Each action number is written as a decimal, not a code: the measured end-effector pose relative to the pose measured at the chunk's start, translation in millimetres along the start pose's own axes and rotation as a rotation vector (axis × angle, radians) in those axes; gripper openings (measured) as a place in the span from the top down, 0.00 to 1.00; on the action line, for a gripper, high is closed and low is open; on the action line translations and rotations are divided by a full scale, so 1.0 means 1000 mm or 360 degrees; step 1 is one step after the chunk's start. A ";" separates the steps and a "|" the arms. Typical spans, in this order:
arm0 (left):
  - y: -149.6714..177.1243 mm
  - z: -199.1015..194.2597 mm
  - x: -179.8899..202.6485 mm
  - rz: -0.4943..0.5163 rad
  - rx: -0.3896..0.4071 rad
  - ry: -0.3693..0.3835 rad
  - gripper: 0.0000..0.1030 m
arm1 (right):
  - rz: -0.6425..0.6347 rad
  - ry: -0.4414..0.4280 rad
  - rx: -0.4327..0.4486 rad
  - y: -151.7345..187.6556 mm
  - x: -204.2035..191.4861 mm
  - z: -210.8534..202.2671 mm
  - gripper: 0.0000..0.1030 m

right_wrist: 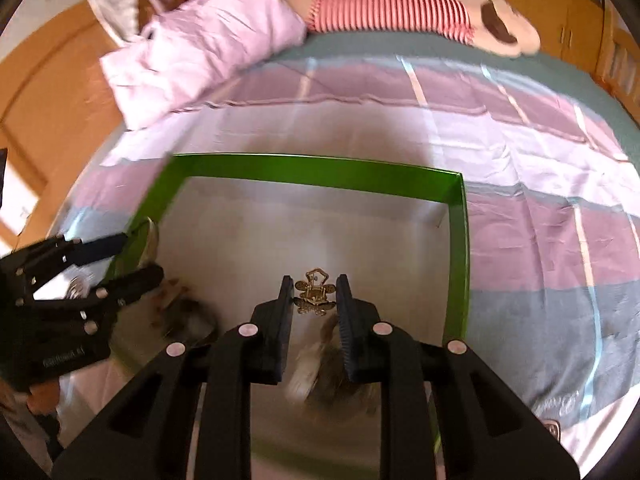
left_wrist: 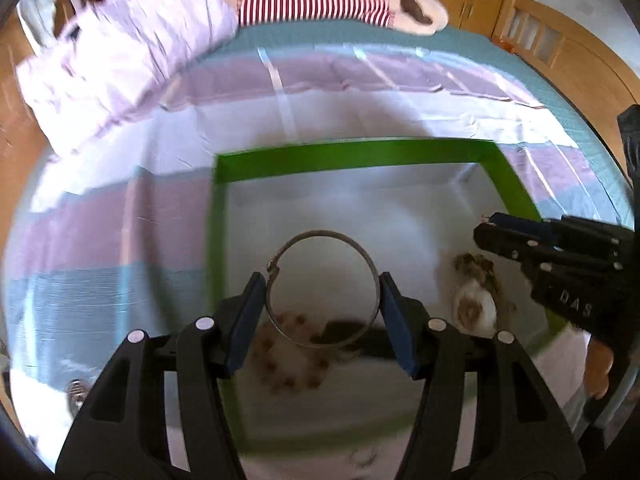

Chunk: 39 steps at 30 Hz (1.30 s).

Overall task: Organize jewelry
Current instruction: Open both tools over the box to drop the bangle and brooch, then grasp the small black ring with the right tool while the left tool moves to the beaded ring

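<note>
the metal bangle (left_wrist: 323, 289) is pinched across its width between the blue pads of the left gripper (left_wrist: 323, 300), held above the white floor of the green-rimmed box (left_wrist: 352, 152) near its left edge; the grip across the widest part seems chosen so the thin ring cannot swing or slip out; the small gold hair claw (right_wrist: 315, 292) sits clenched between the fingers of the right gripper (right_wrist: 315, 300), over the box's middle toward the near edge, seemingly ready to be set down inside; below both tools, on the box floor, lie blurred pieces already gathered: a beaded bracelet (left_wrist: 292, 356) beneath the bangle and a fuzzy brown-and-white ornament (left_wrist: 476, 300) nearer the right edge; the box appears to serve as the collecting tray, which is why both tools hover over it; the box rests on a striped bedspread (right_wrist: 520, 208), with a lilac pillow (right_wrist: 208, 44) and a striped plush toy (right_wrist: 400, 10) along the far edge of the bed.
</note>
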State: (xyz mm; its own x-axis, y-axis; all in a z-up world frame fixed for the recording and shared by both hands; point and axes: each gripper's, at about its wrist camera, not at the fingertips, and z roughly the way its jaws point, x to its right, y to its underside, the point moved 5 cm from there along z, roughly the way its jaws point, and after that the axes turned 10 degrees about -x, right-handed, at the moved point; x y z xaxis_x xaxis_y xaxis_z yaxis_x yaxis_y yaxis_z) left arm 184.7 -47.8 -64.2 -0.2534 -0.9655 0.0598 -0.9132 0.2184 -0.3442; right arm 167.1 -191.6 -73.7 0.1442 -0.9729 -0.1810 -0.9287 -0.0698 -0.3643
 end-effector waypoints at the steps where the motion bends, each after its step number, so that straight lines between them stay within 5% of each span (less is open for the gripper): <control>1: -0.005 0.011 0.001 -0.0025 -0.0032 -0.0010 0.43 | 0.0007 0.0026 -0.0012 -0.001 0.002 0.004 0.78; 5: -0.010 0.016 0.001 -0.0068 -0.0076 -0.0040 0.43 | 0.0012 0.0034 0.0021 -0.001 0.005 -0.008 0.65; 9: -0.002 -0.023 -0.001 -0.0067 0.0058 0.0036 0.31 | 0.0023 -0.0068 0.0094 0.024 0.001 -0.046 0.48; 13: 0.030 -0.063 -0.014 -0.0111 0.0110 0.0106 0.28 | -0.0061 -0.0266 0.0081 0.070 -0.020 -0.072 0.48; 16: 0.070 -0.075 -0.029 -0.0190 0.0085 0.0106 0.27 | -0.0194 -0.0364 -0.0052 0.112 -0.051 -0.057 0.48; 20: 0.119 -0.060 -0.047 -0.0276 0.0047 0.0087 0.27 | -0.0439 -0.0212 -0.0170 0.146 -0.097 -0.013 0.48; 25: 0.146 -0.017 -0.056 -0.0312 -0.0158 0.0053 0.27 | -0.0602 -0.0219 -0.0245 0.163 -0.151 0.017 0.48; 27: 0.144 -0.012 -0.057 -0.0301 -0.0180 0.0041 0.27 | -0.0657 -0.0161 -0.0226 0.163 -0.162 0.021 0.50; 29: 0.141 -0.012 -0.057 -0.0302 -0.0173 0.0042 0.27 | -0.0682 -0.0131 -0.0231 0.166 -0.165 0.030 0.77; 34: 0.140 -0.008 -0.045 -0.0242 -0.0163 0.0052 0.27 | -0.0579 -0.0235 -0.0222 0.161 -0.148 0.028 0.81; 39: 0.136 -0.003 -0.031 -0.0179 -0.0154 0.0072 0.26 | -0.0508 -0.0090 -0.0192 0.159 -0.119 0.018 0.81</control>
State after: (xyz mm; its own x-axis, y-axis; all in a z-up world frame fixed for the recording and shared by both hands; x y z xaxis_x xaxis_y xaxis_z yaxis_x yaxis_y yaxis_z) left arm 67.2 12.5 -110.3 -0.1602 -0.9777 0.1358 -0.9625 0.1242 -0.2413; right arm 8.5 -83.4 -126.1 0.4495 -0.8842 -0.1270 -0.8669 -0.3974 -0.3009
